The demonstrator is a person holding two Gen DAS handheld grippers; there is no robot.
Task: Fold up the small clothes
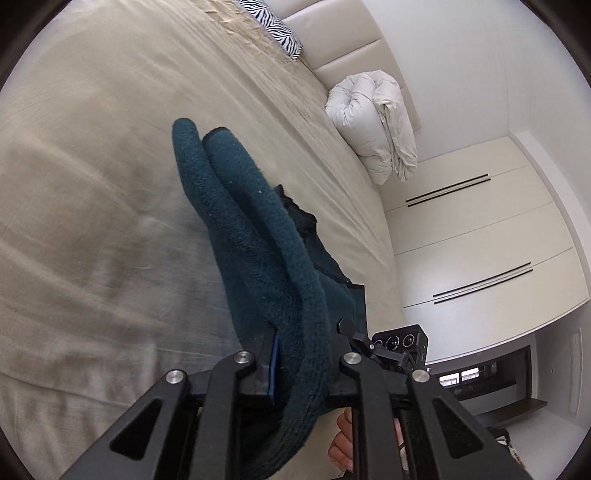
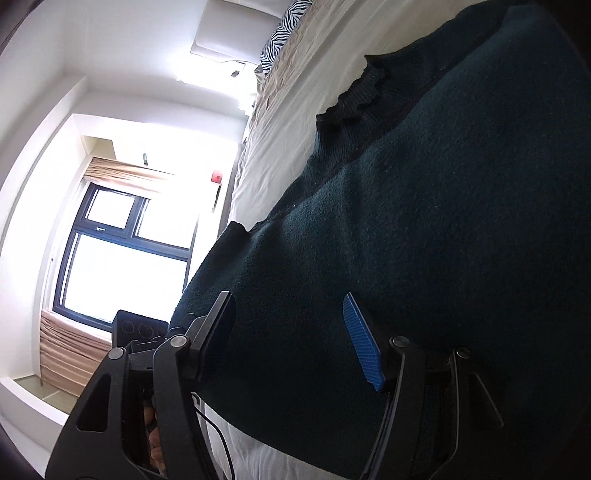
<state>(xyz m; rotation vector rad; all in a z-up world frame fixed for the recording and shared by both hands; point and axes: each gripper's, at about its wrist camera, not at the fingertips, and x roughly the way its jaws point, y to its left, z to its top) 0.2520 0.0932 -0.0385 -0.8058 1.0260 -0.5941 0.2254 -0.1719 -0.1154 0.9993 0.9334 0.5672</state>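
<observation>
Start at the near edge, with the left gripper (image 1: pixel 306 332) closed on a thick fold of the dark teal sweater (image 1: pixel 236 206), cloth bunched over both fingers and a doubled sleeve or flap standing up beyond them. Hold that pinch firm, since knit this heavy looks likely to creep out of a light grip. Bring in the right gripper (image 2: pixel 291 314), fingers spread wide and holding nothing, poised just over the sweater's broad body where it lies on the bed (image 1: pixel 92 184). Lower it and close on the matching edge, not the middle of the panel, so as to take both layers at once. Lift with the two grippers level and carry the fold across in one sweep, away from the near edge. Watch the ribbed collar (image 2: pixel 354 99) farther along, rumpled against the sheet, and lay the fold so that it ends flat rather than tucked under. Set the cloth down before letting go, then smooth outward along the pale bedding. Keep the whole move within the open stretch of bed, well short of the rolled white duvet (image 1: pixel 373 122) on the far right and the zebra-print pillow (image 1: pixel 273 26) at the far end. Cannot tell from either view how much of the sweater hangs off the near side, so check there before pulling.
</observation>
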